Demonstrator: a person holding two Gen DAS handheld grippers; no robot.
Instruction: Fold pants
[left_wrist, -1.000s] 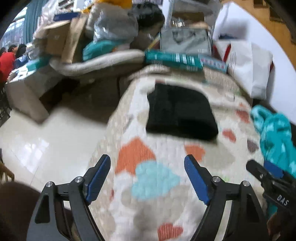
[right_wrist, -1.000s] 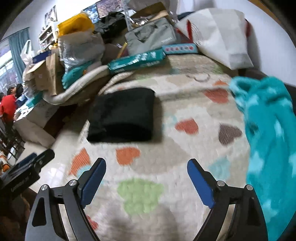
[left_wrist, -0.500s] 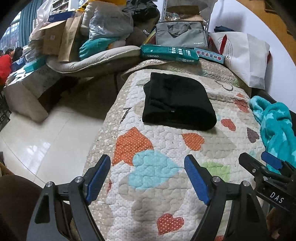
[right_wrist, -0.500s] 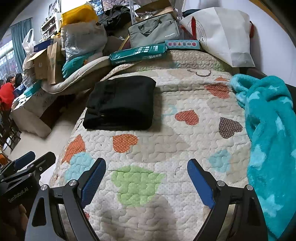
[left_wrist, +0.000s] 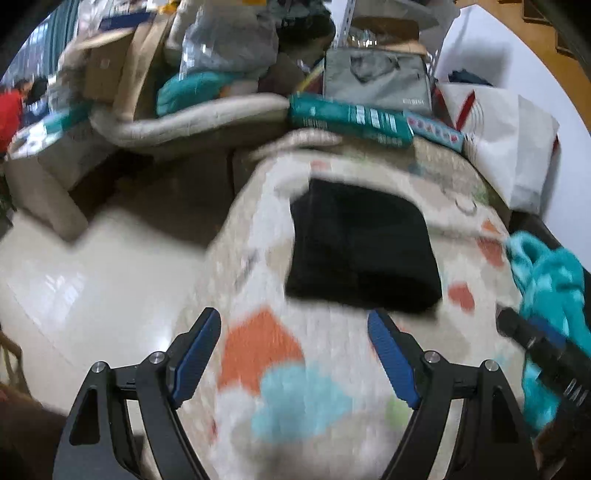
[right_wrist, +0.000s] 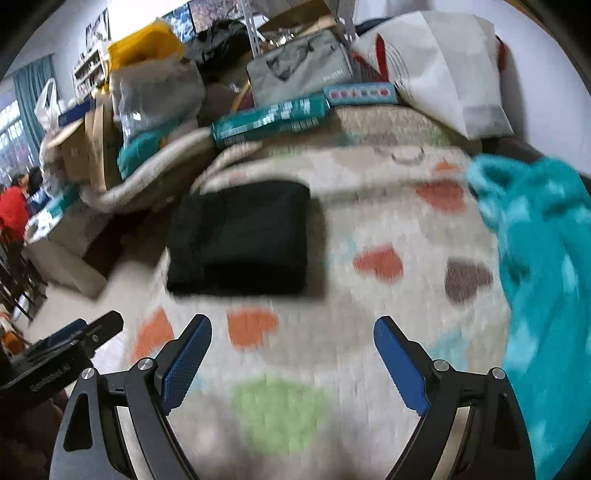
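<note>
Pants (left_wrist: 364, 254) sit folded near the bed's (left_wrist: 317, 354) far left edge. Your left gripper (left_wrist: 293, 350) and right gripper (right_wrist: 291, 356) are wide open, empty. Looks done; just clear off.

Folded pants (right_wrist: 240, 236) on quilt (right_wrist: 369, 206), blanket (right_wrist: 546, 266) right, boxes (right_wrist: 269, 118) behind

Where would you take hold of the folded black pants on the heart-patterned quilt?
Probably at the near edge of the folded black pants, coming in low from the front. They lie as a flat, squarish stack on the heart-patterned quilt, and the near edge faces both open tools with nothing between.
</note>
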